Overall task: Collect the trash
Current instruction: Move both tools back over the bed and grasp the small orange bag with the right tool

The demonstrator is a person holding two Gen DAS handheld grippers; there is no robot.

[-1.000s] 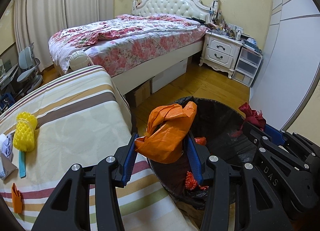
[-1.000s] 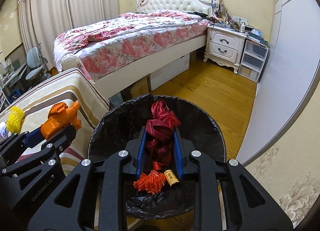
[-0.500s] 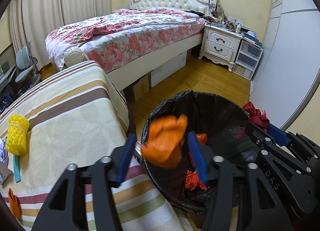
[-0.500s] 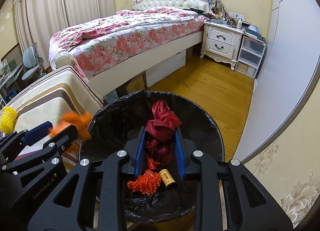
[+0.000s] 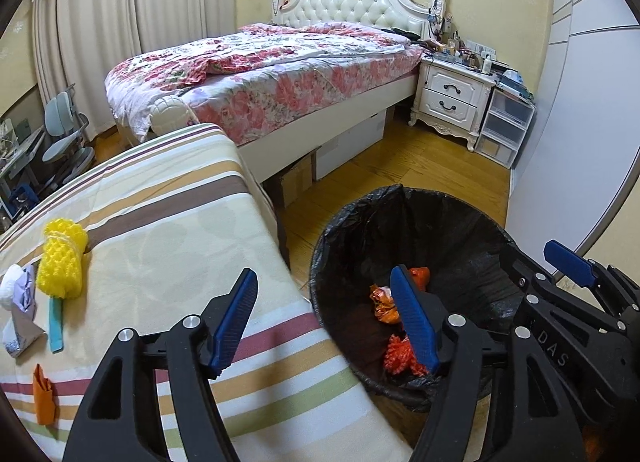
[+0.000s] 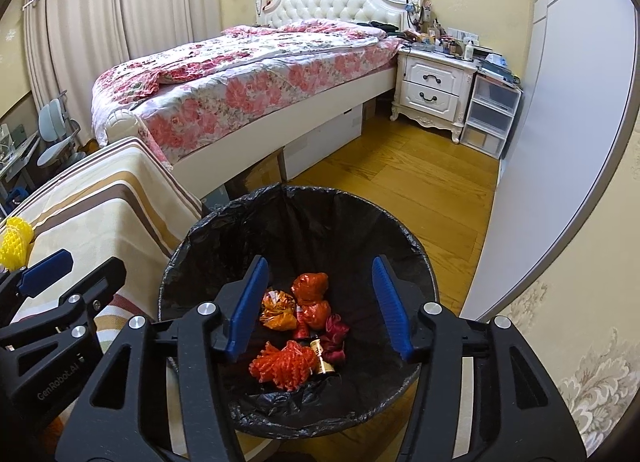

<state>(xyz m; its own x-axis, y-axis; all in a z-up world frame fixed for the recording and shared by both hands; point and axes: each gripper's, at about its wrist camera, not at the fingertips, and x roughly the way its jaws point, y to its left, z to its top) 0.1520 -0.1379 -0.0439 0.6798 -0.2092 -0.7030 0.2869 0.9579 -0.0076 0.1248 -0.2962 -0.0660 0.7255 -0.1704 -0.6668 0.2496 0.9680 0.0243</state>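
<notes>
**Both grippers empty over the lined bin**

The left gripper [image 5: 324,318] shows "GenRobot.AI" on its body at lower left of the right wrist view; the right gripper [image 6: 320,306] shows "DAS" at lower right of the left wrist view. Both sets of fingers have just been opening and stand apart with nothing between them. The trash lies in the black-lined bin [image 6: 224,229] at lower centre: an orange bag [image 6: 278,310], a red net [image 6: 286,360], a dark red net [image 6: 336,338] and a small bottle [image 6: 322,356] (label unreadable). A yellow net [image 5: 62,262] lies on the striped counter [image 5: 168,229], left. Behind: a floral bed [image 5: 280,77], a nightstand [image 5: 454,95], the wood floor [image 6: 400,181].
</notes>
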